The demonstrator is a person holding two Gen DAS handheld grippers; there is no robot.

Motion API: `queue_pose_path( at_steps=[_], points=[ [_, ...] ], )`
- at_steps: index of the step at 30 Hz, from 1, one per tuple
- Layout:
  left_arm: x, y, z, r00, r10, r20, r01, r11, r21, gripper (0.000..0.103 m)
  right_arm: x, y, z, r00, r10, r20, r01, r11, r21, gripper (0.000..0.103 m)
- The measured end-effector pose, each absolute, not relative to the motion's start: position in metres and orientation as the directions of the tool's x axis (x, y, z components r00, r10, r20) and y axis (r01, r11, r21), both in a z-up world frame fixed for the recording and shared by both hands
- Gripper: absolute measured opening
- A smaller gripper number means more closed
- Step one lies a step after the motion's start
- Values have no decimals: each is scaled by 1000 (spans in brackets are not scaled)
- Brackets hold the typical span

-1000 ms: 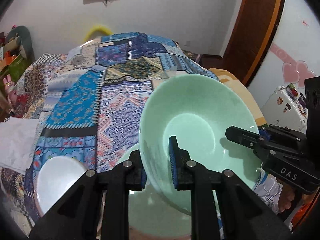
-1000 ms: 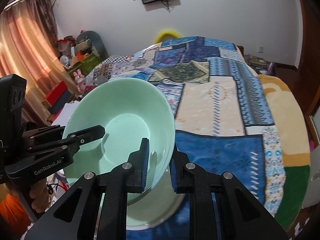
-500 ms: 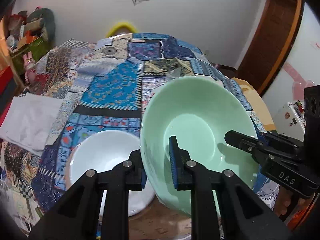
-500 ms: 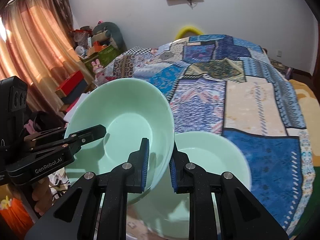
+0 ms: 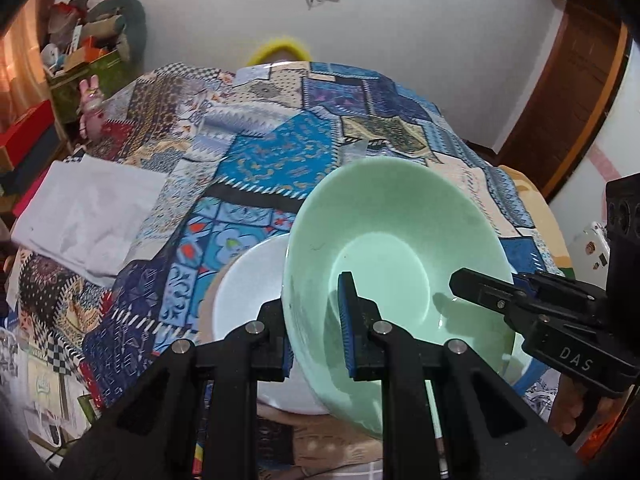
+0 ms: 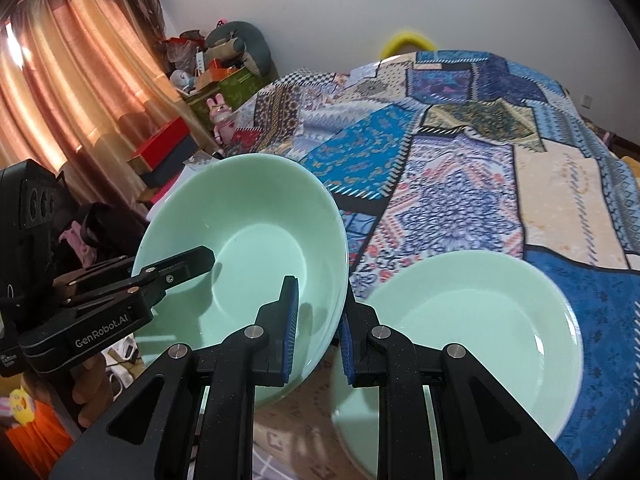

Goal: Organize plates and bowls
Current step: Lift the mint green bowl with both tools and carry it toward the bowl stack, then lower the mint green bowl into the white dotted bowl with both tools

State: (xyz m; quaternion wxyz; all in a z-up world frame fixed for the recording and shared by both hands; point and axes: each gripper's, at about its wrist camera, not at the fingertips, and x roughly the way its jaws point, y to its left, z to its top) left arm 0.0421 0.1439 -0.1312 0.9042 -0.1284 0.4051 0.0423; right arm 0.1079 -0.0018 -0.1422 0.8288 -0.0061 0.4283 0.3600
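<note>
The left hand-held gripper [image 5: 316, 328] pinches the rim of a deep mint-green glazed bowl [image 5: 392, 264], one blue pad inside the bowl and one outside. The bowl is tilted and held in the air above the bed. At about 9 o'clock from it, partly behind its wall, a round white plate [image 5: 248, 280] lies on the patchwork quilt in blue tones [image 5: 280, 160]. A white folded cloth [image 5: 92, 216] rests farther out at 9 o'clock.

The right hand-held gripper [image 6: 318, 326] pinches the opposite rim of the same bowl [image 6: 248, 248], with the rim between its pads. At 3 o'clock from this bowl, a shallow mint-green round plate [image 6: 480, 320] lies on the quilt [image 6: 460, 168].
</note>
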Motion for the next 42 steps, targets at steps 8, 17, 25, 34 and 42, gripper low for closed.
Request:
queue_pose_path(
  at_steps=[8,17,25,34,42],
  points=[
    [42,172,-156,639,-25,-768,-235,945,-226,18,112,22,-157,343,584,-736,-605,736,303,17],
    [46,184,-179,618,-15,-786,-254,942,-218,18,112,33,-168,321,568,-758,-611,735,292,17],
    [44,191,-188,622,-46,-781,-245,937,-250,18,111,35,-169,333,567,-753,-618,734,280,17],
    [43,187,-180,606,-32,-795,-245,943,-225,18,113,30,-170,337,588,-736,-613,730,303,17],
    [41,191,-171,615,31,-788,-272,946,-175,20,109,25,-164,374,580,-724,-619,737,271,18]
  ],
)
